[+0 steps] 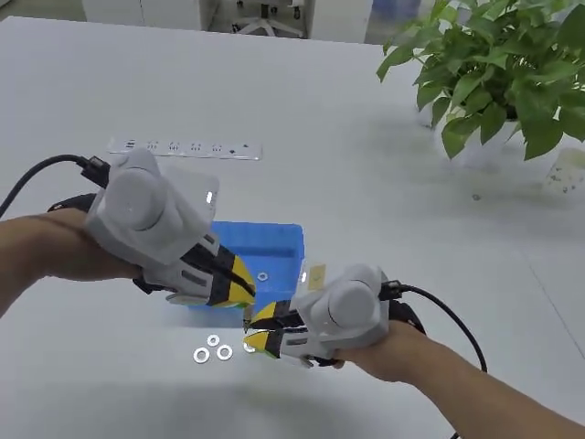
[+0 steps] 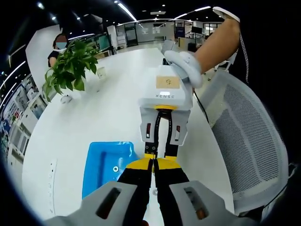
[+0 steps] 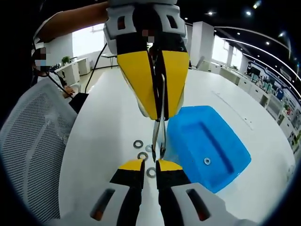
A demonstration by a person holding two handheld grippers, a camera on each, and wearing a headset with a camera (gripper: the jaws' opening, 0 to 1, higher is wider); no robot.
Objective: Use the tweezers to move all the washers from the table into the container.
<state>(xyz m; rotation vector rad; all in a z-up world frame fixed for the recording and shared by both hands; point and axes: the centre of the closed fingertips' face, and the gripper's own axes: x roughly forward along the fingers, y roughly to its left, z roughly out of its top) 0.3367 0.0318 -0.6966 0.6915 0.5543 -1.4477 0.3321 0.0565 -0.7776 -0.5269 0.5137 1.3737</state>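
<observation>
My left gripper (image 1: 241,293) is shut on a pair of thin metal tweezers (image 3: 161,117), which point down at the table. The tweezers' tips (image 1: 245,322) hang just above several steel washers (image 1: 213,349) lying in front of the blue container (image 1: 274,240). One washer (image 1: 263,275) lies inside the container, also visible as the washer (image 3: 207,161). My right gripper (image 1: 259,330) faces the left one, low over the table. Its jaws stand a narrow gap apart, with the tweezers' tips at the mouth of that gap. A loose washer (image 3: 151,172) shows between its jaws (image 3: 149,165).
A white power strip (image 1: 186,147) lies beyond the container. A potted plant (image 1: 498,73) stands at the back right of the white table (image 1: 366,183). A mesh chair (image 2: 249,136) is beside the table, and cables trail from both grippers.
</observation>
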